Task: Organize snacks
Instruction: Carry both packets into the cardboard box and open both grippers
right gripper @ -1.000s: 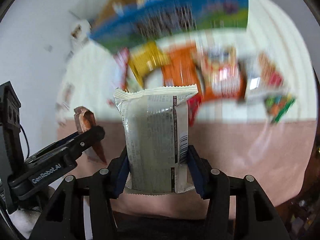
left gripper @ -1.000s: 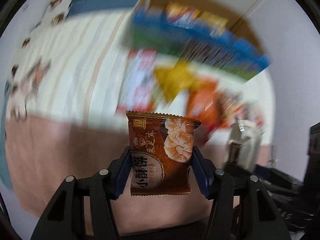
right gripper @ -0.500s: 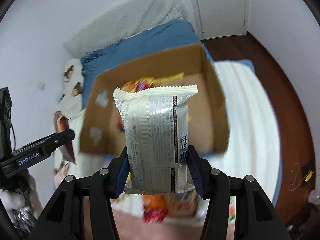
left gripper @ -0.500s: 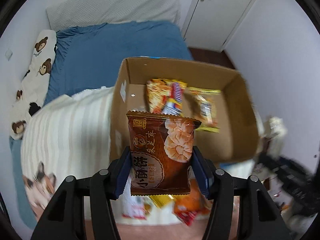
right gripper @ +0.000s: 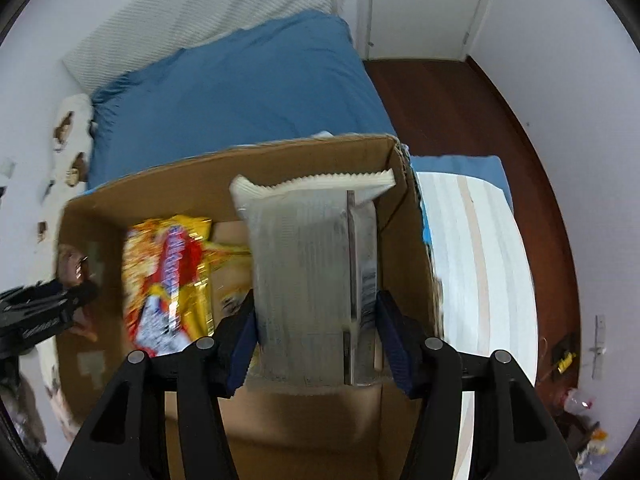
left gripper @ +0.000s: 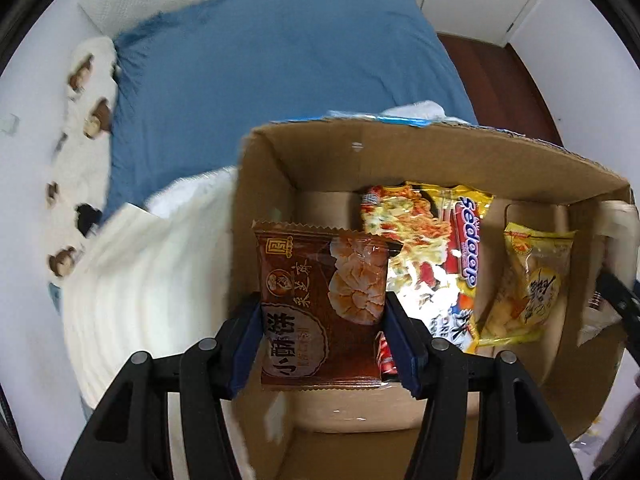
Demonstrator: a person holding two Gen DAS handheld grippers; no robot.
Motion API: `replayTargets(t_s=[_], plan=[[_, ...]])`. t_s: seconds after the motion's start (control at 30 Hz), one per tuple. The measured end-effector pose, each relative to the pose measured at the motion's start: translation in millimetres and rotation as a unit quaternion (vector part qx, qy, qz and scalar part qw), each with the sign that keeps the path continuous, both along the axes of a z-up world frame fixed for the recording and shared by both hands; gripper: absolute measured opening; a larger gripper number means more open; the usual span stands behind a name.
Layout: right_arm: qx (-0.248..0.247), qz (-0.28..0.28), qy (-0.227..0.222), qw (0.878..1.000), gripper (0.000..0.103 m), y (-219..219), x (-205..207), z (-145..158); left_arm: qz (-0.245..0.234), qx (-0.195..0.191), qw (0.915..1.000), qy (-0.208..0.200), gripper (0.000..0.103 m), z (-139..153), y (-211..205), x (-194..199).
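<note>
My left gripper (left gripper: 323, 302) is shut on a brown biscuit packet (left gripper: 320, 280), held upright over the left end of an open cardboard box (left gripper: 400, 152). Over the box's right end (right gripper: 400, 216), my right gripper (right gripper: 316, 304) has its jaws opening. A silver-white packet (right gripper: 308, 240) stands between them, blurred, with a thin gap at the pads. On the box floor lie a yellow-red noodle pack (left gripper: 432, 248) and a yellow snack packet (left gripper: 532, 280). The right wrist view shows the noodle pack (right gripper: 168, 272) too, and the left gripper (right gripper: 48, 312) at the left edge.
The box rests on a white striped blanket (left gripper: 152, 272) on a bed with a blue sheet (left gripper: 260, 80). A bear-print pillow (left gripper: 80, 120) lies along the left wall. Dark wooden floor (right gripper: 480, 120) and a white door (right gripper: 420, 8) are to the right.
Both grippers swept from the snacks on the blanket to above the box, which now fills the views. The right jaws have widened and the silver packet looks blurred between them.
</note>
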State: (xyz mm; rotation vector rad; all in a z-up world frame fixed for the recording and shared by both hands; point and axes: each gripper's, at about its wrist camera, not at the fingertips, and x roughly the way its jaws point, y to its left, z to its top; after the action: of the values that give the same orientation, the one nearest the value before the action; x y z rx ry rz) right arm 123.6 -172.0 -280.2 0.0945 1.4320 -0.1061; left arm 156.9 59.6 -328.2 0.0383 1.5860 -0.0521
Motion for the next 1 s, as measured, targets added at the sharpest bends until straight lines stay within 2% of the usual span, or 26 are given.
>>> replayTargets(t_s=[0.1, 0.13, 0.2, 0.27, 0.5, 0.83, 1.0], plan=[[0.006, -0.004, 0.009, 1.000, 0.086, -0.2, 3.5, -9.2, 0.008, -0.024, 0.9997, 0.003, 0.064, -10.4, 0.3, 7.6], [0.006, -0.001, 0.014, 1.000, 0.088, 1.4, 4.1, -11.3, 0.011, -0.029, 0.9995, 0.003, 0.067, -12.4, 1.6, 9.1], [0.004, 0.007, 0.018, 1.000, 0.092, 5.7, 4.7, -14.0, 0.009, -0.042, 0.9991, 0.001, 0.082, -16.5, 0.2, 9.0], [0.004, 0.011, 0.019, 1.000, 0.095, 7.5, 3.1, -12.4, 0.006, -0.047, 0.9989, -0.002, 0.087, -18.2, -2.1, 6.9], [0.014, 0.009, 0.011, 1.000, 0.095, 5.6, -8.3, -1.1, 0.005, -0.046, 0.9989, -0.009, 0.088, -7.6, -7.9, -1.5], [0.032, 0.015, -0.022, 0.999, 0.095, 15.9, -52.3, 22.4, 0.022, -0.052, 0.9943, -0.090, 0.088, 43.3, -2.4, -50.4], [0.032, 0.026, -0.061, 0.997, 0.095, 27.0, -88.8, 43.5, 0.025, -0.053, 0.9895, -0.132, 0.088, 69.5, -2.9, -86.1]])
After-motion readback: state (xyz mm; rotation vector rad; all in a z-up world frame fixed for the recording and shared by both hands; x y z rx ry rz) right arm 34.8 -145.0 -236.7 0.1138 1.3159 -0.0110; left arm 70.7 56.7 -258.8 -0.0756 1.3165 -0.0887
